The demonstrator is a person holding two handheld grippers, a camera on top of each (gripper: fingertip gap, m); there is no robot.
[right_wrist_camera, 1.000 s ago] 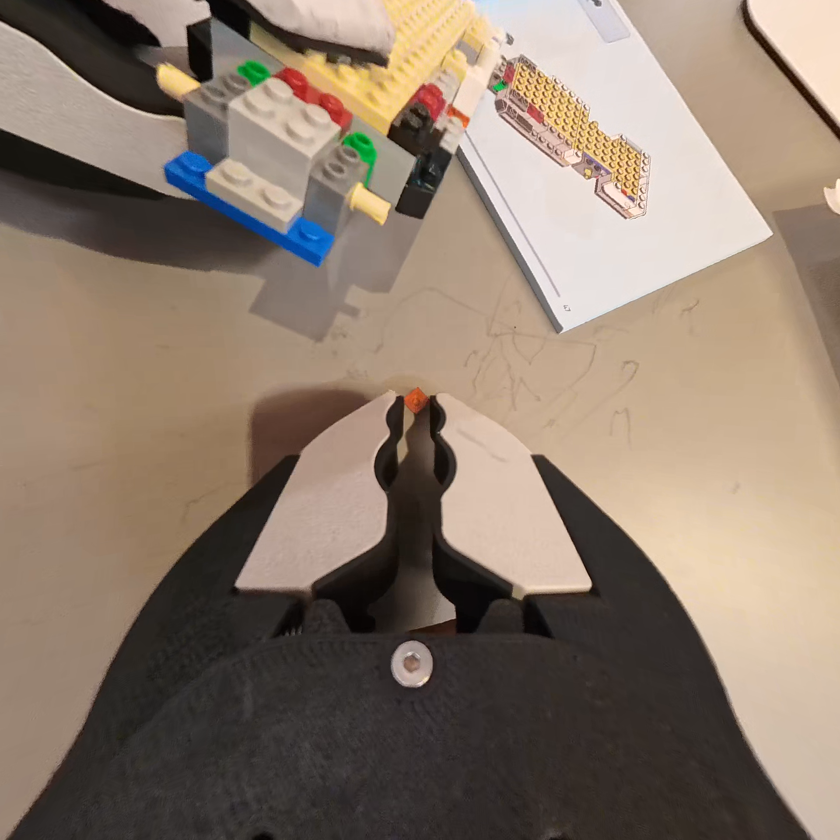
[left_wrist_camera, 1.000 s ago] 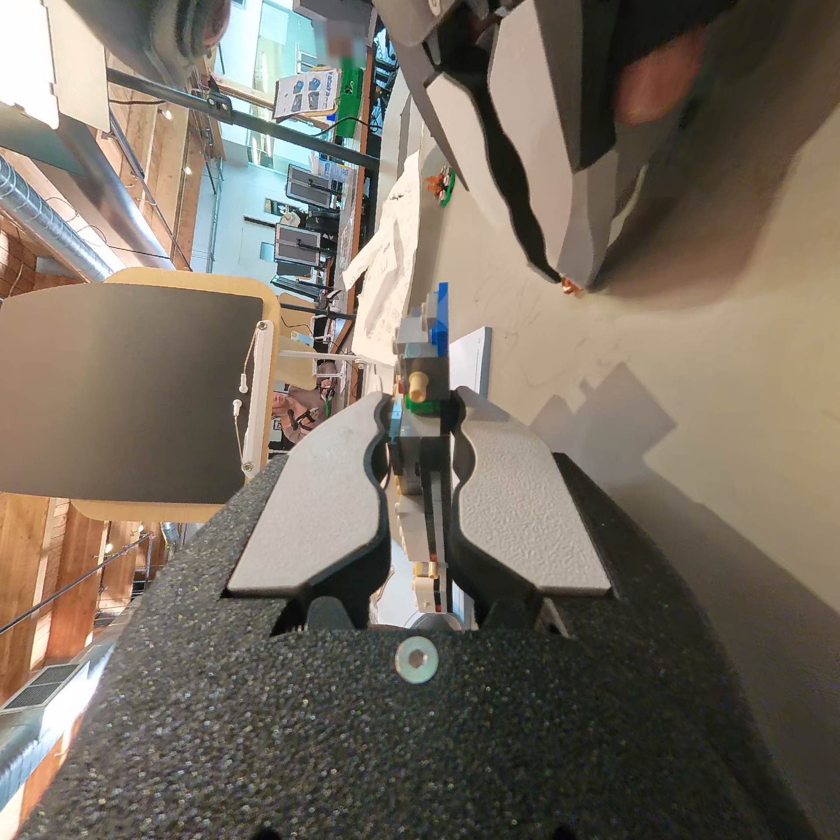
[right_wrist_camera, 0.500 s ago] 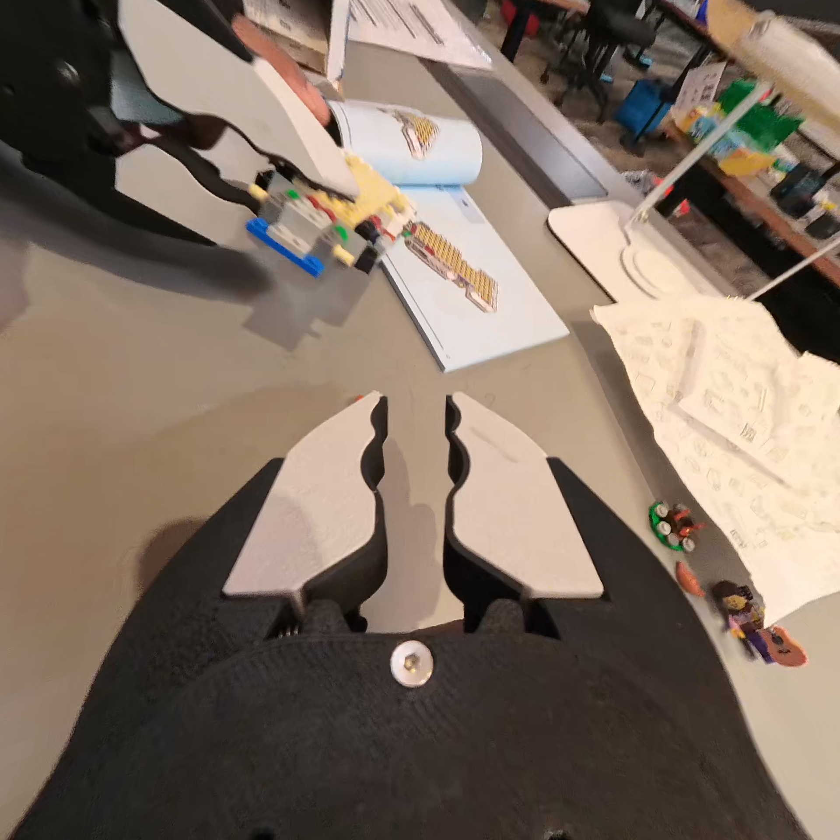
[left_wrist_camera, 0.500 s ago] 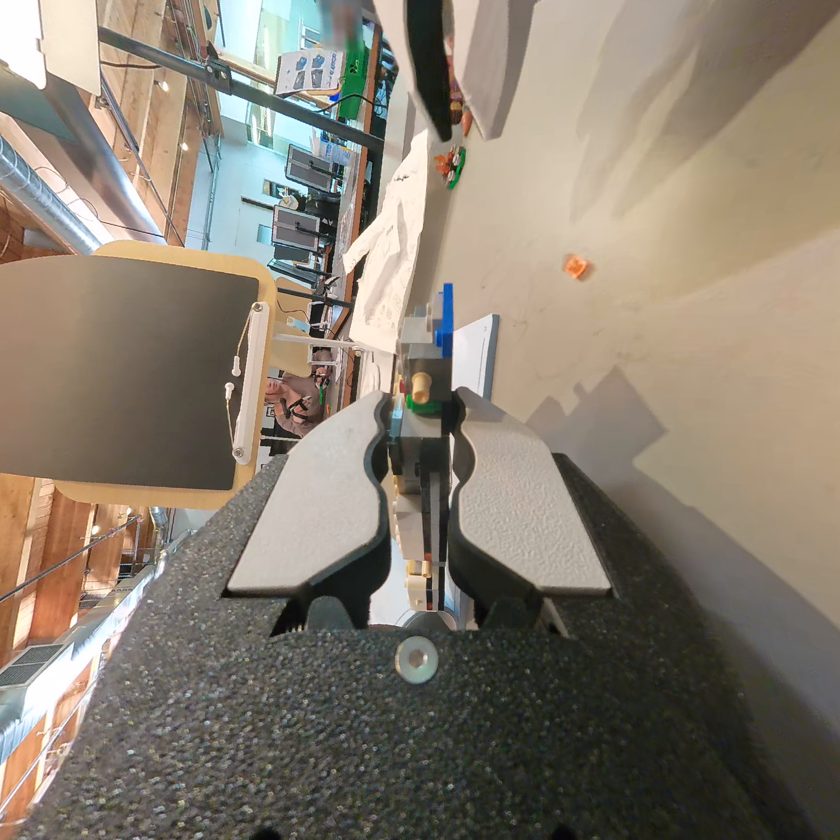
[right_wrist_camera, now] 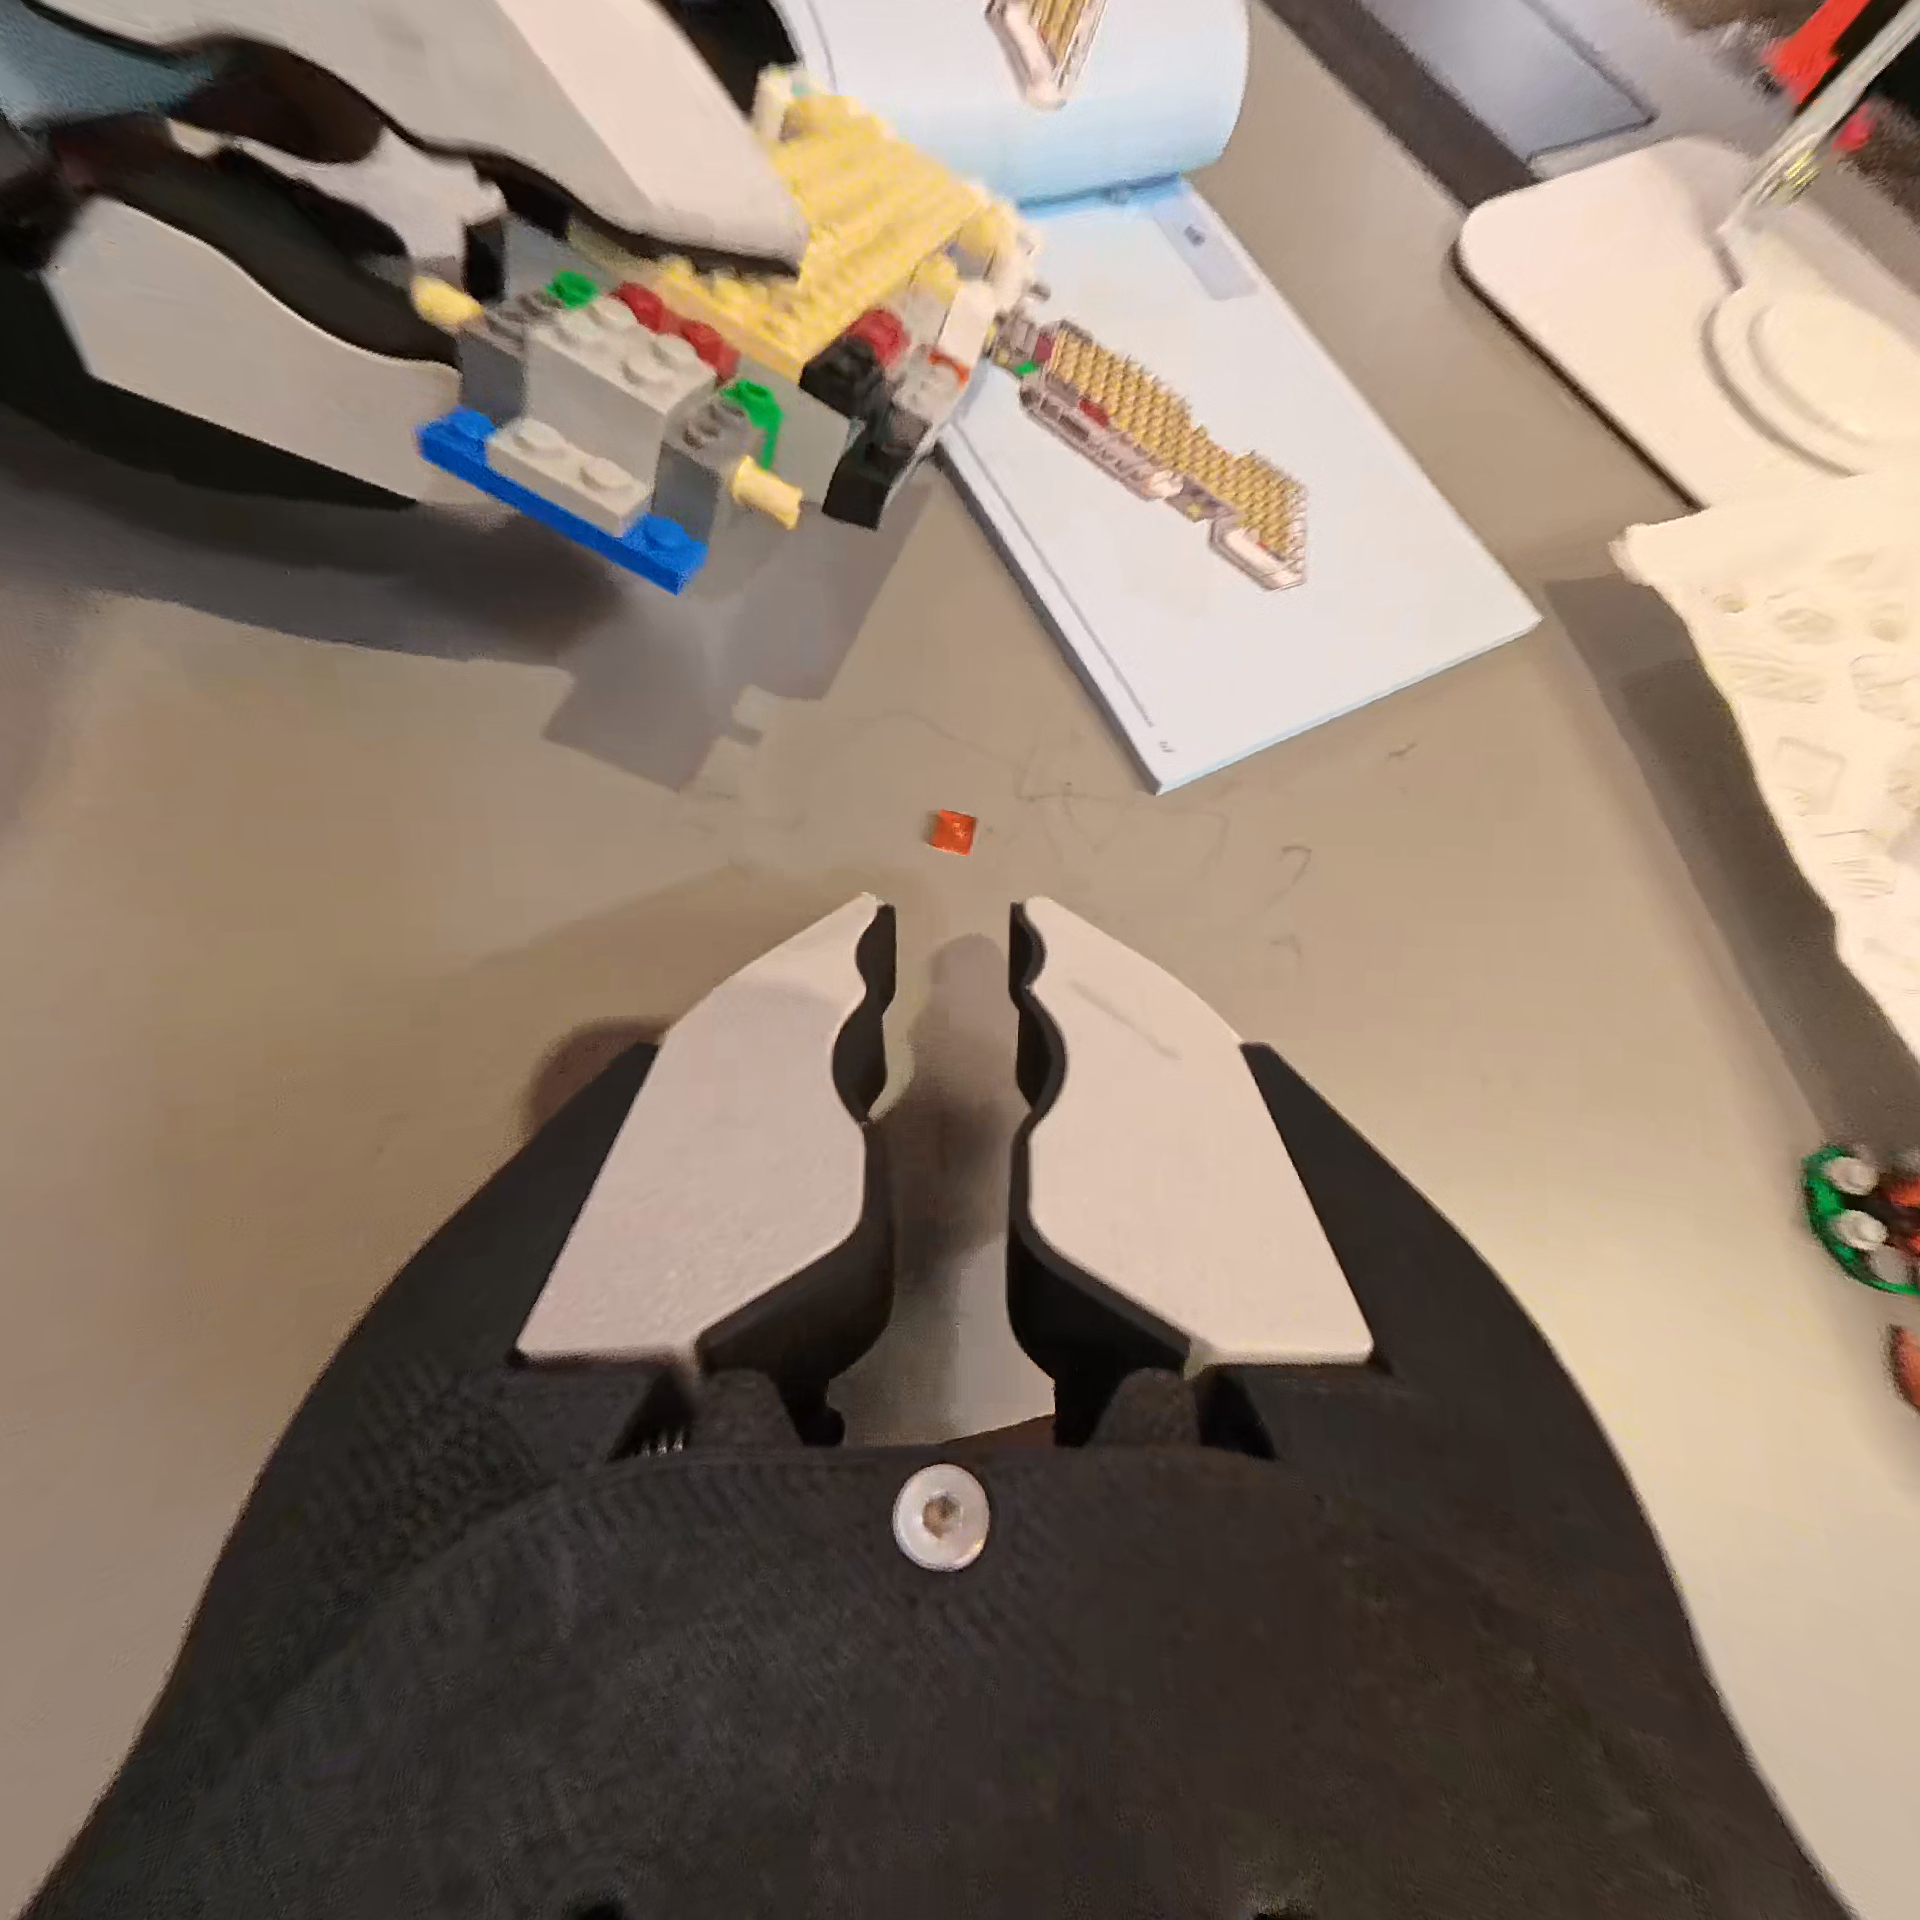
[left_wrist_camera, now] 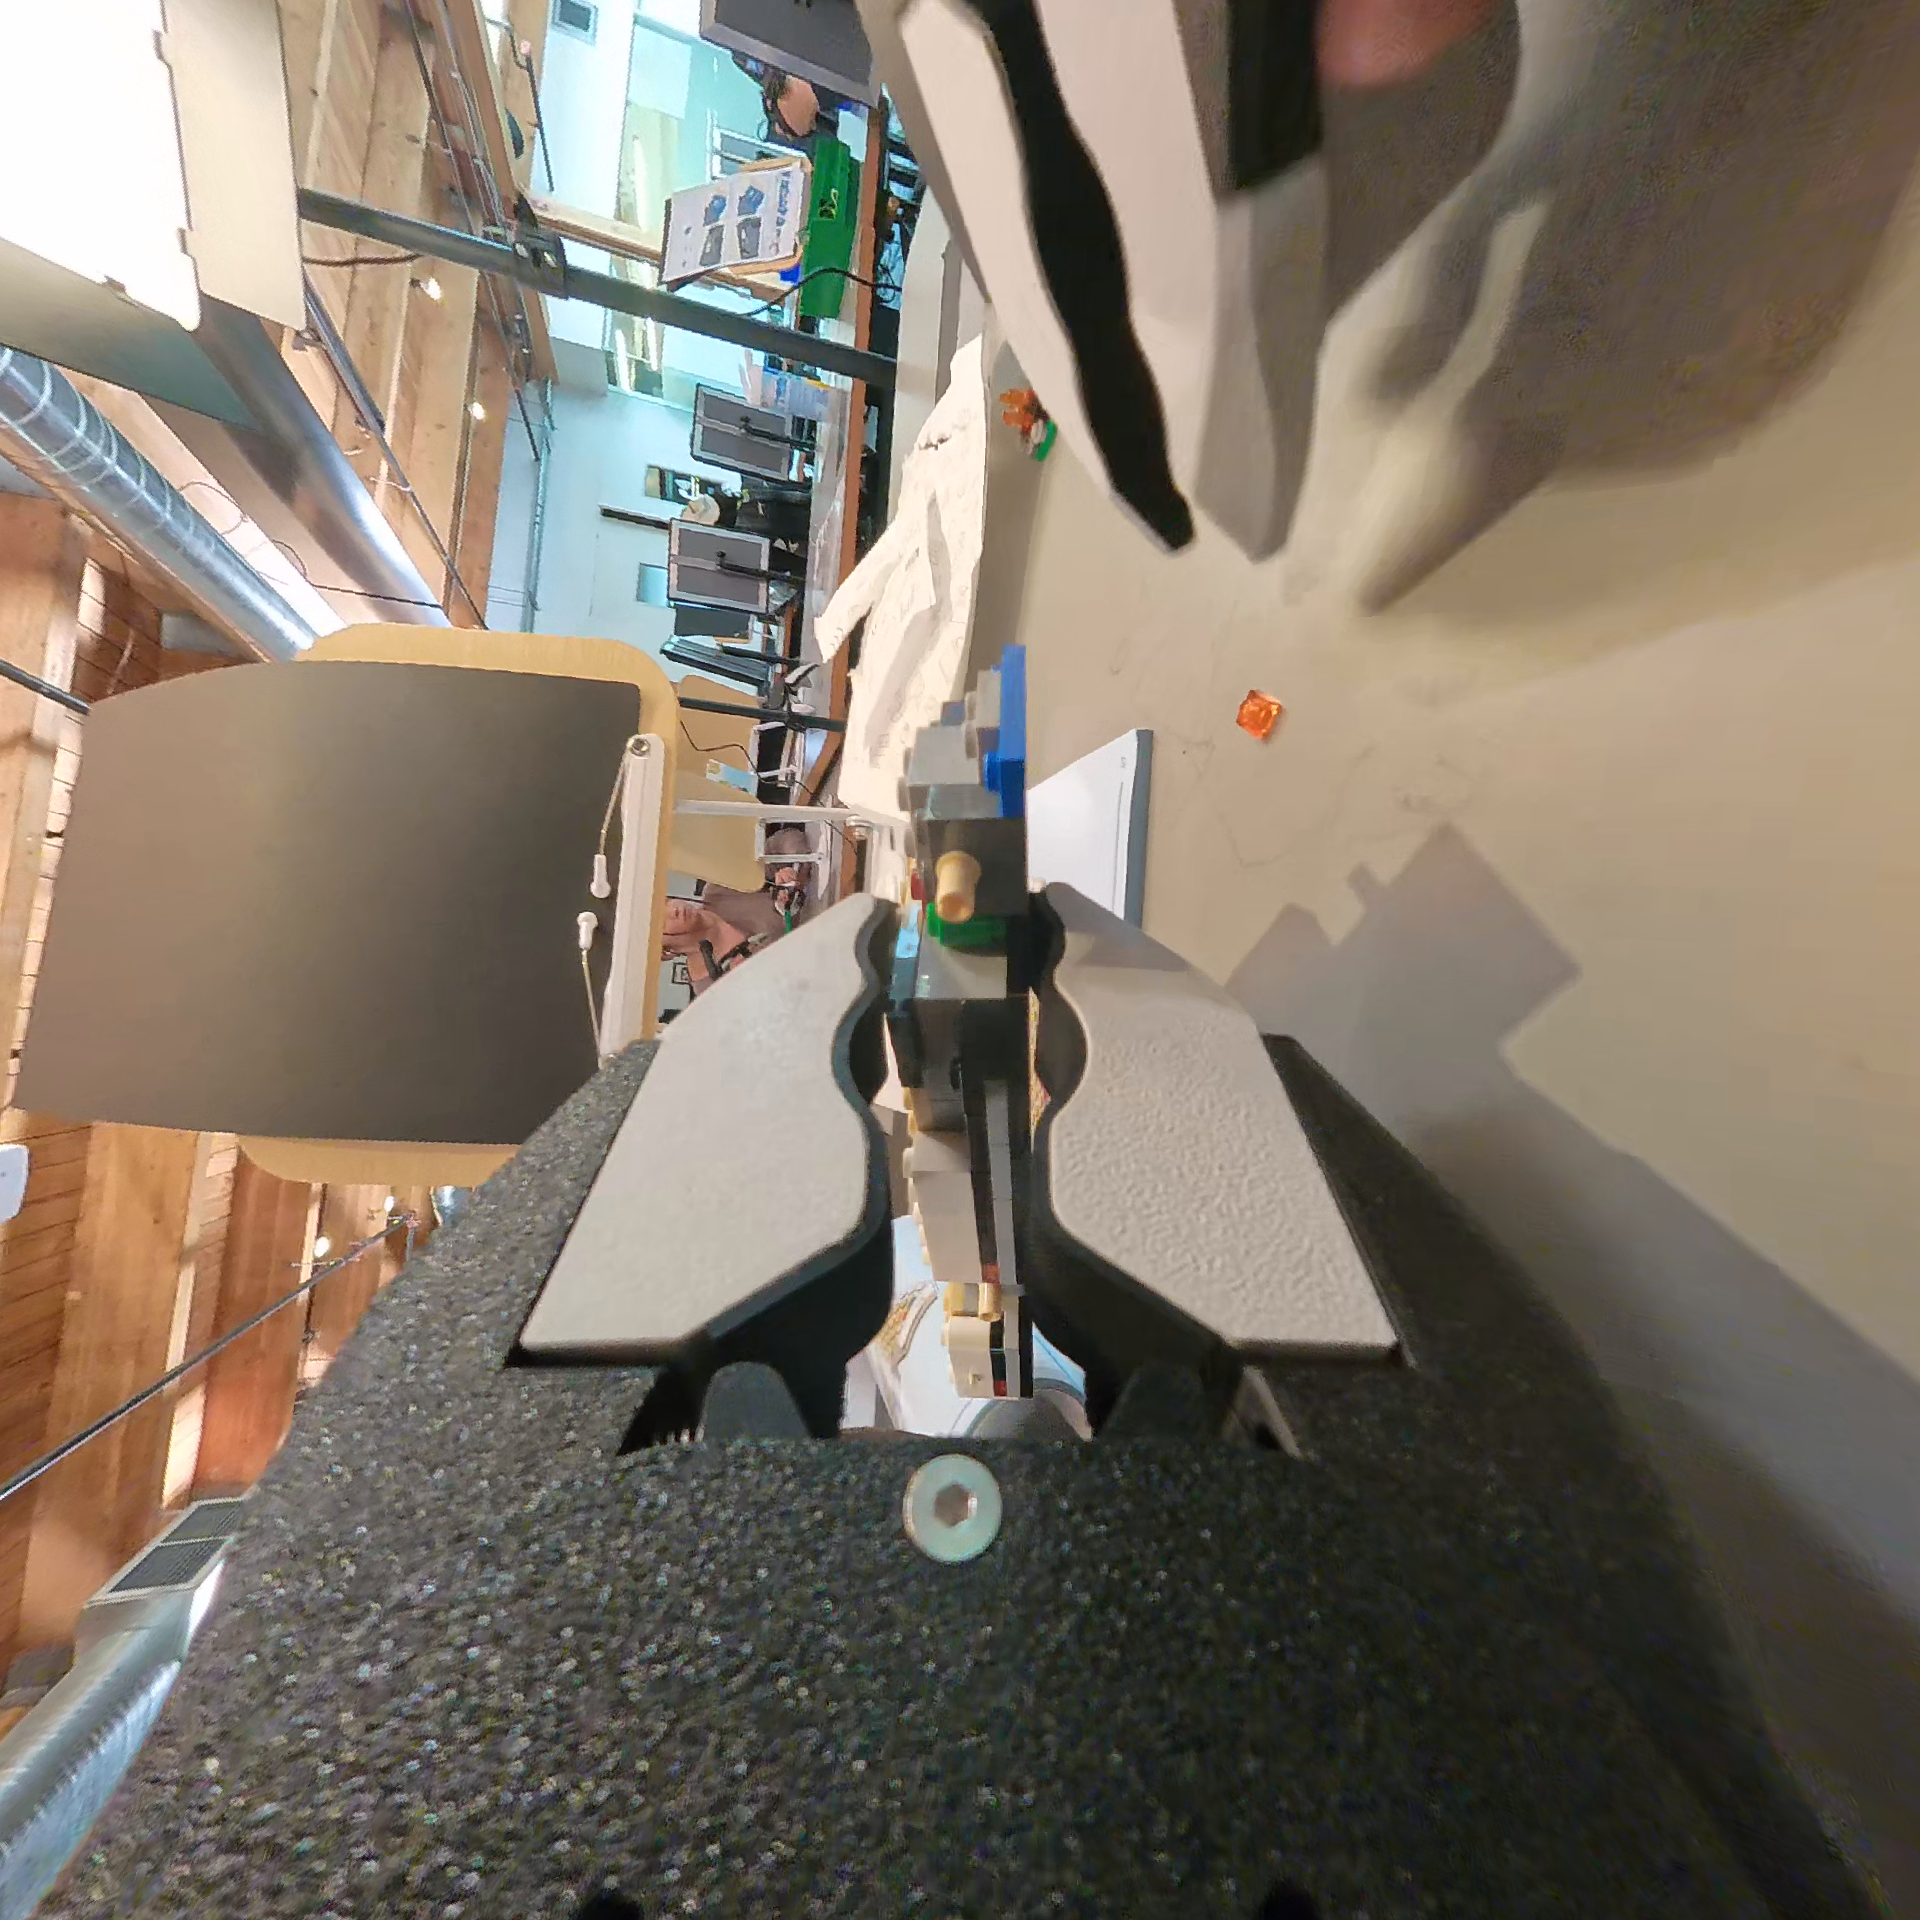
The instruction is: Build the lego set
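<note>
Above the grey bench [right_wrist_camera: 312,935], the left gripper [left_wrist_camera: 961,935] clamps a multicoloured plastic brick model [right_wrist_camera: 665,395]; the right gripper [right_wrist_camera: 945,914], empty and narrowly parted, hovers near a small orange stud [right_wrist_camera: 953,833].

The left wrist camera is sitting rolled on its side, so the grey desk [left_wrist_camera: 1558,831] is running up the frame's right, and it is looking along the desk toward the room. The right wrist camera is looking steeply down from close above. Both are sharing the small orange translucent stud [left_wrist_camera: 1258,714] [right_wrist_camera: 954,833], the pale blue instruction booklet [left_wrist_camera: 1086,821] [right_wrist_camera: 1299,623] and each other's tongs.
</note>
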